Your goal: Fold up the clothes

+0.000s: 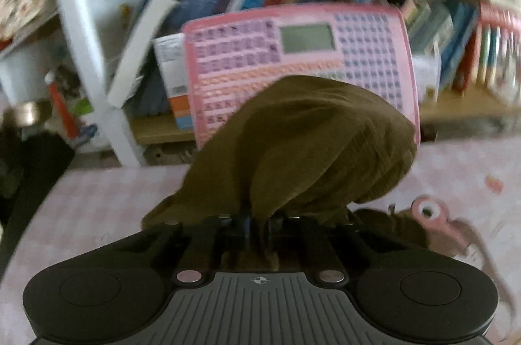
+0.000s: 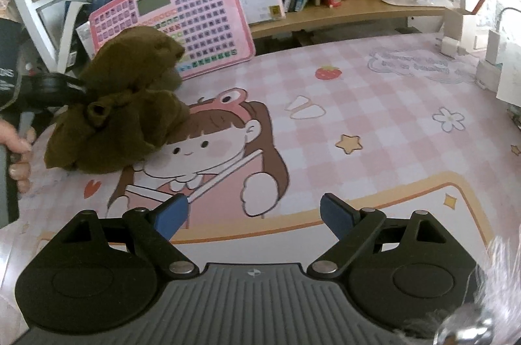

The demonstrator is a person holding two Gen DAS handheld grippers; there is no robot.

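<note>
An olive-brown garment (image 2: 123,104) hangs bunched at the left of the desk, its lower folds resting on the pink checked desk mat (image 2: 374,123). My left gripper (image 1: 257,221) is shut on the garment (image 1: 302,143), whose cloth bulges up over the fingers and hides the tips. In the right wrist view that left gripper (image 2: 83,92) comes in from the left edge, held by a hand (image 2: 18,146). My right gripper (image 2: 254,216) hovers open over the mat's near side, blue pads (image 2: 171,216) wide apart, nothing between them, well to the right of the garment.
A pink keyboard-style learning toy (image 2: 182,19) leans against the bookshelf (image 2: 342,11) behind the garment. Books fill the shelf. White chargers and boxes (image 2: 488,58) stand at the far right of the desk. A white shelf frame (image 1: 81,52) rises at the left.
</note>
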